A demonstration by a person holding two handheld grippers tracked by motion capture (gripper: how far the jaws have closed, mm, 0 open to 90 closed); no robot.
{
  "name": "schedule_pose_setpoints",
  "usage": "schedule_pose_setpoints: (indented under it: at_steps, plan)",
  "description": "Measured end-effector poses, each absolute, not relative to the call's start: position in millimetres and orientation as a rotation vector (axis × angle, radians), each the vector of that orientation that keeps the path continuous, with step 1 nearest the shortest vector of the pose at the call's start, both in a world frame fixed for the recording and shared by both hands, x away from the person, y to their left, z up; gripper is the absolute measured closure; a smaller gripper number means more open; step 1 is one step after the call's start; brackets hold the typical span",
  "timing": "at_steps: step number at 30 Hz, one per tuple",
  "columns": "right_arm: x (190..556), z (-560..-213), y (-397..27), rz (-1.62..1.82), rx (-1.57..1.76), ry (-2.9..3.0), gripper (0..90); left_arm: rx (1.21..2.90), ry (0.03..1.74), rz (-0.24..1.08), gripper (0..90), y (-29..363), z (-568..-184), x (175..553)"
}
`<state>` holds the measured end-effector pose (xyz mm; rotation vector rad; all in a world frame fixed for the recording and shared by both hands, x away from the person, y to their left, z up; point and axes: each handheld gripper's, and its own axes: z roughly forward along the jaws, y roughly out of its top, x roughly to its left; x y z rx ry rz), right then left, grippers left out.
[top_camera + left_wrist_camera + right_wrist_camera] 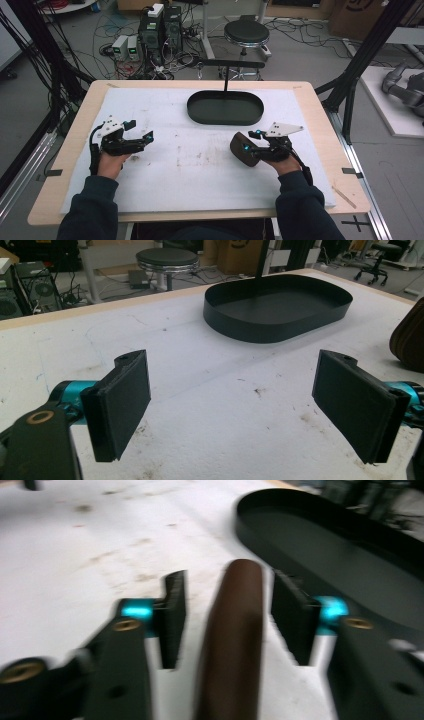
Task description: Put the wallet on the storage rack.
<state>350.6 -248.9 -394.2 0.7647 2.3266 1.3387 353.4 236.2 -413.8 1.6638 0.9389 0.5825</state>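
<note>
High view: person seated at near edge of tabletop (60, 165), wooden border with white stained mat (200, 165) on top. Left gripper (142, 134) sits on left side of mat, held by left hand (111, 162), jaws pointing right and slightly far. Right gripper (248, 145) on right side of mat, held by right hand (285, 162), jaws pointing left. Brown flat rounded object (241, 149) stands on edge between right gripper's jaws, at the right-centre of mat, near side of the black oval tray (225, 107). Tray lies at far centre of mat, well apart from left gripper, near the brown object but not touching it. Left gripper view: left gripper (240, 410) jaws wide apart, nothing between them, bare stained mat (225, 405) below; tray (277, 307) ahead at far right; brown object (410, 340) edge visible at right. Right gripper view, blurred: right gripper (227, 615) jaws partly apart, brown object (235, 640) stands upright between the pads with a visible gap on each side, pads not pressing on it; tray (350, 545) just beyond at right. Stool (246, 32) and computer cases (160, 27) on floor beyond the far edge of tabletop.
</note>
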Motion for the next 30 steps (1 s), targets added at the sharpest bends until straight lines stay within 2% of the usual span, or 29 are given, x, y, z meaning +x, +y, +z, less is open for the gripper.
schedule_pose_setpoints:
  at_steps: [1, 2, 6, 10, 17, 20, 23, 25, 27, 30]
  plan:
    - [351.6, -395.1, -249.4, 1.304, 0.777, 2.315, 43.6, 1.665, 0.938, 0.582, 15.5, 236.2, -413.9, 353.5]
    - [355.6, -399.9, -250.1, 1.259, 0.812, 2.361, 47.2, 1.666, 0.937, 0.582, 15.5, 236.1, -414.0, 353.6]
    - [359.8, -411.1, -245.1, 1.168, 0.829, 2.454, 46.8, 1.665, 0.938, 0.582, 15.5, 236.3, -414.0, 353.6]
    - [360.6, -412.5, -242.4, 1.185, 0.825, 2.471, 49.9, 1.666, 0.938, 0.58, 15.5, 237.0, -413.9, 353.7]
    - [363.9, -421.6, -243.1, 1.198, 0.884, 2.487, 39.2, 1.665, 0.937, 0.579, 15.5, 236.9, -414.0, 353.5]
    - [364.2, -422.3, -243.6, 1.198, 0.897, 2.487, 39.9, 1.666, 0.937, 0.579, 15.5, 237.1, -414.2, 353.5]
    - [364.6, -423.1, -244.3, 1.193, 0.905, 2.499, 46.8, 1.668, 0.937, 0.579, 15.5, 236.7, -414.4, 353.6]
    - [364.6, -423.8, -243.6, 1.162, 0.906, 2.514, 56.9, 1.669, 0.938, 0.579, 15.4, 236.6, -414.5, 353.5]
    - [363.9, -422.3, -242.6, 1.169, 0.915, 2.52, 62.6, 1.671, 0.937, 0.577, 15.5, 236.8, -414.6, 353.5]
    - [364.3, -420.6, -241.9, 1.173, 0.925, 2.506, 63.5, 1.673, 0.936, 0.578, 15.5, 236.8, -414.9, 353.6]
